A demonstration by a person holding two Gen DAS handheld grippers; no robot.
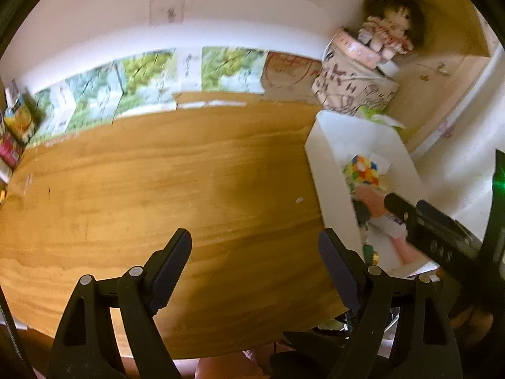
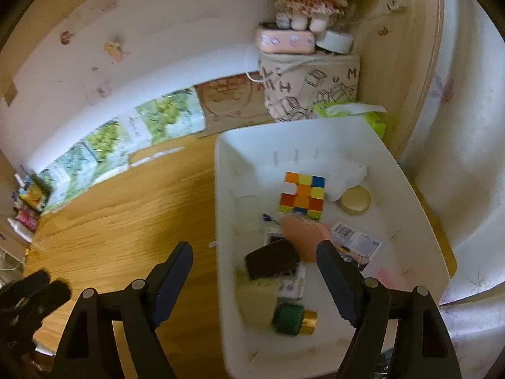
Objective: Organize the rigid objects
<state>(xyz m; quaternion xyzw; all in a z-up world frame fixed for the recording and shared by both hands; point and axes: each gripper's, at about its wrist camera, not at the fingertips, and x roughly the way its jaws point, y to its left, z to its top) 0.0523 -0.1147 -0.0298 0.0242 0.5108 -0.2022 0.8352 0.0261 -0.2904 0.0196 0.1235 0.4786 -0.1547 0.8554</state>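
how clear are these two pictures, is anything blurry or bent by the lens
Left wrist view: strong fisheye bowing of the wooden table, motion smear on the doll and the white bin, and a green glare spot at the right edge. Right wrist view: the same barrel distortion; the puzzle cube reads fairly sharp, while the green and gold object nearest the lens is soft.
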